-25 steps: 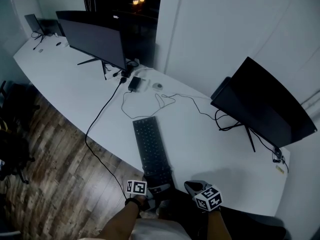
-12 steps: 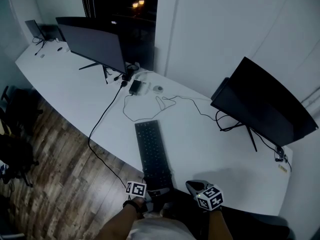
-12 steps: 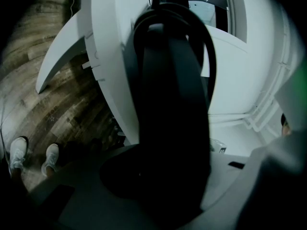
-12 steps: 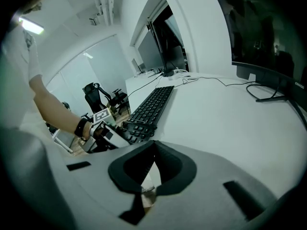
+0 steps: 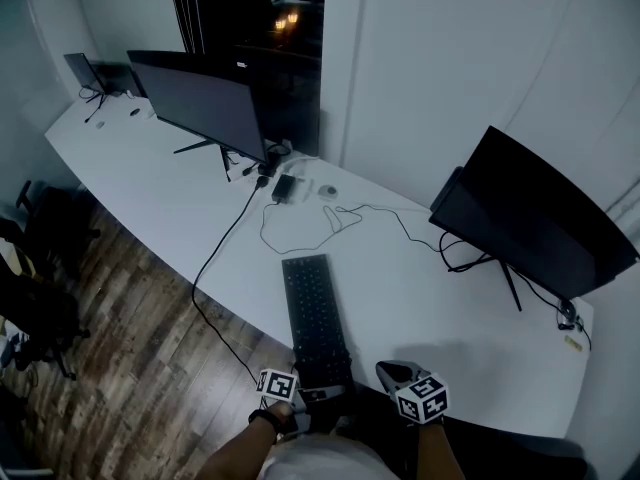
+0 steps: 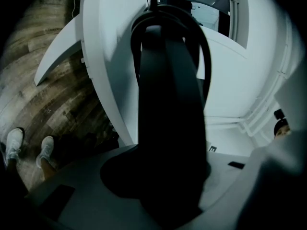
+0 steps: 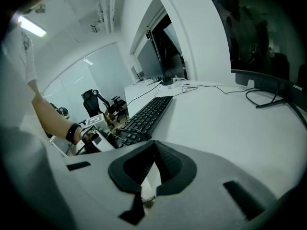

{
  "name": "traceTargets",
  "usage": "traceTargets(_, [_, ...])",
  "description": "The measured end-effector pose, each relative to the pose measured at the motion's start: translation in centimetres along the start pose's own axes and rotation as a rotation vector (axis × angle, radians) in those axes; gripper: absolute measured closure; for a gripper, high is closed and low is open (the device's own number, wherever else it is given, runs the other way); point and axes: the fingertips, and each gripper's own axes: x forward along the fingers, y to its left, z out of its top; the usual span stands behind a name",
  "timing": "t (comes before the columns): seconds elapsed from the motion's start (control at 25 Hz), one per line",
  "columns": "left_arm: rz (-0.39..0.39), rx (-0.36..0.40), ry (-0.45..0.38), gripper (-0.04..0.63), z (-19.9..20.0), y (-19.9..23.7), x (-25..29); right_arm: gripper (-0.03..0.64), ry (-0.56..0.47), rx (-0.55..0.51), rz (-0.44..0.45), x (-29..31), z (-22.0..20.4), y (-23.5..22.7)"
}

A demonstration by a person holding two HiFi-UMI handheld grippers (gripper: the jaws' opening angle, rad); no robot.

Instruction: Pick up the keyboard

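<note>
Seen from above, a long, slim black keyboard (image 5: 316, 313) with rows of low matte keys lies lengthwise on a smooth, curved white desk (image 5: 430, 298). Its near end sits at the desk's front edge, inside the jaws of the left gripper (image 5: 320, 393). Those jaws have just been closing and now clamp that end. In the left gripper view the keyboard fills the gap as a broad dark slab running straight away from the gripper. Whether that end has left the desk we cannot tell.

Both grippers are grey moulded plastic, each carrying a white cube (image 5: 277, 384) printed with black square markers. Beyond the keyboard's far end, well ahead of the left gripper, a thin black cable (image 5: 300, 230) loops loosely across the white top. Two dark, glossy monitors (image 5: 205, 98) on thin stands rise farther off, one ahead and left of the left gripper, the other ahead and right of the right gripper (image 7: 151, 171). A brown wood-plank floor (image 5: 130, 298) spreads out to the left gripper's left.

We find the left gripper held level and rolled on its side, with a bare forearm (image 5: 235, 453) and a dark wristband (image 5: 262, 416) behind it. The right gripper hangs just to its right, apart from the keyboard and tilted down toward the desk. Its black ribbed pads (image 7: 168, 164) are pressed together.
</note>
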Motion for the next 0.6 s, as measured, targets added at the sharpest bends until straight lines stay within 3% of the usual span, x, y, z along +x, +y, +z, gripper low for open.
traceTargets(0.32, [0.041, 0.096, 0.035, 0.442, -0.4, -2.3, -0.5, 0.614, -0.123, -0.01, -0.064, -2.4, 3.2, -0.4])
traceTargets(0.48, [0.007, 0.126, 0.057, 0.442, 0.1, -5.9, 0.0, 0.613, -0.193, 0.001, -0.106, -4.3, 4.5, -1.0])
traceTargets(0.6, [0.05, 0.215, 0.072, 0.442, 1.0, -7.6, 0.2, 0.614, -0.253, 0.009, -0.129, -6.1, 5.6, -1.3])
